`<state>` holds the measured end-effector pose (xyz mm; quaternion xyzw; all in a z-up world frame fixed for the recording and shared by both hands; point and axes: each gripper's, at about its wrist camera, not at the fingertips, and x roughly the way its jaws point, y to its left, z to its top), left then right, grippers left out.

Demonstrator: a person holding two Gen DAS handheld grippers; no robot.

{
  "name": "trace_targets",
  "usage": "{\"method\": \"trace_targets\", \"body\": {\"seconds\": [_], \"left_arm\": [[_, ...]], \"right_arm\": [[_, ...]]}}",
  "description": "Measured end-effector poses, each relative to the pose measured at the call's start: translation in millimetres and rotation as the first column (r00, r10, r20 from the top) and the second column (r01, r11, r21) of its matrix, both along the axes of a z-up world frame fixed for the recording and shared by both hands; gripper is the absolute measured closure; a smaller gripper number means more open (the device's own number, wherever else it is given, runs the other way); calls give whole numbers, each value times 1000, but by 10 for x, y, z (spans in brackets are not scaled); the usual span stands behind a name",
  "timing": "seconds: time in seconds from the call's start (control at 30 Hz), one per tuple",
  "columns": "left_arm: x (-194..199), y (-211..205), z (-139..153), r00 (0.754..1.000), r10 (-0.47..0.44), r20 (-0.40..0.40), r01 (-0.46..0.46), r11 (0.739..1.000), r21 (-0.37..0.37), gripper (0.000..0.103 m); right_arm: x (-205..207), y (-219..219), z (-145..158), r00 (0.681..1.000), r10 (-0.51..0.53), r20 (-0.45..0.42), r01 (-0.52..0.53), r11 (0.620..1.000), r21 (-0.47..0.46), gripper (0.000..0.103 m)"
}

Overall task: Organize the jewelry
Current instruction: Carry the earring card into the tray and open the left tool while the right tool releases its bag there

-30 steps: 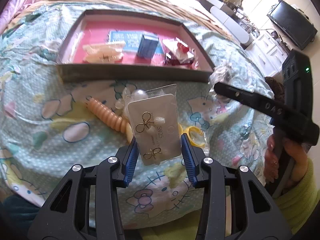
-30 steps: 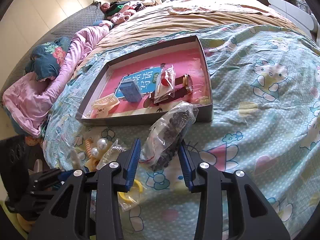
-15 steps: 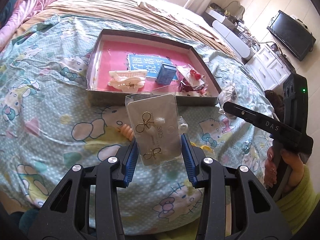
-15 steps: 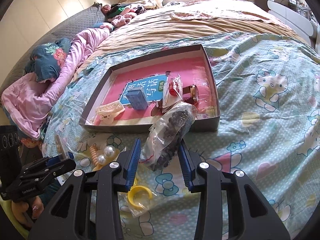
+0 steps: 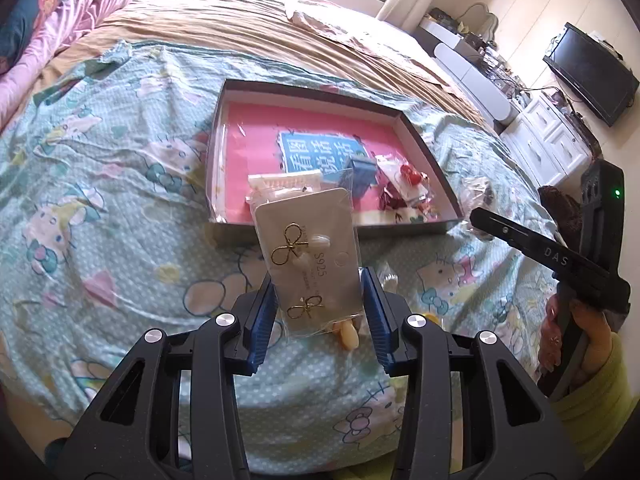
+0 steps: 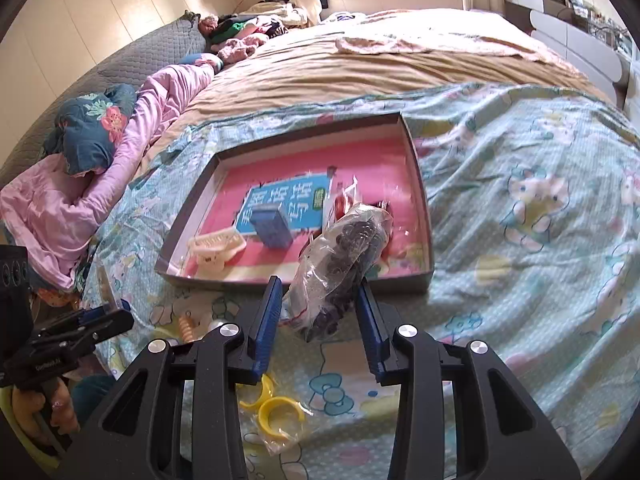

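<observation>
A: L gripper (image 5: 319, 300)?
B: Jaws narrow, clamped on a clear-sleeved earring card (image 5: 310, 248) w/ two gold bow earrings, held upright above the cartoon-cat bedspread (image 5: 100, 208), in front of the tray's near wall.
A: R gripper (image 6: 318, 310)?
B: Also narrow, pinching a clear bag of dark beads (image 6: 344, 256), tilted toward the tray.
A: Tray?
B: Pink-lined box tray (image 6: 418, 184) on the bed; inside are a cream hair claw (image 6: 216, 248), small blue box (image 6: 272, 226), and a packet w/ red pieces (image 5: 408, 184).
A: Loose stuff?
B: Yellow rings in a bag (image 6: 276, 412) lie on the bedspread under the R gripper.
</observation>
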<state>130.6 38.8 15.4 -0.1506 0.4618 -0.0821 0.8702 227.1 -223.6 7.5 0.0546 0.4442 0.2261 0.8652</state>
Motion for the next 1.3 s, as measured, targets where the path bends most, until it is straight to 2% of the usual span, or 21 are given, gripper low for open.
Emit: {"method": "trace_targets", "body": {"seconds": [0.3,0.57,0.9,1.03,1.2,1.3], "left_arm": [[180,-170,298,998,-59,20,57,993,102,70],[335,-452,272,990,-141,-9,141,976,169,70],[646,-502,154,989,-141,-37,145,976,160,70],[766,-492,162,991,-134,-13,134,975,176,70],[962,-397,44,994,-105,-37,110,976,190,70],[1077,-324,-39,995,-87,-40,93,973,213,70]], "right_arm": [[168,-28,243,999,-28,46,30,999,-40,67],[351,-42,362,996,-41,82,47,997,-68,68],[523,116,197,998,-4,65,8,998,-65,68],[560,180,135,998,14,60,-10,998,-65,68],[647,198,67,998,15,56,-11,997,-76,68],[703,213,24,998,20,52,-15,996,-88,73]]}}
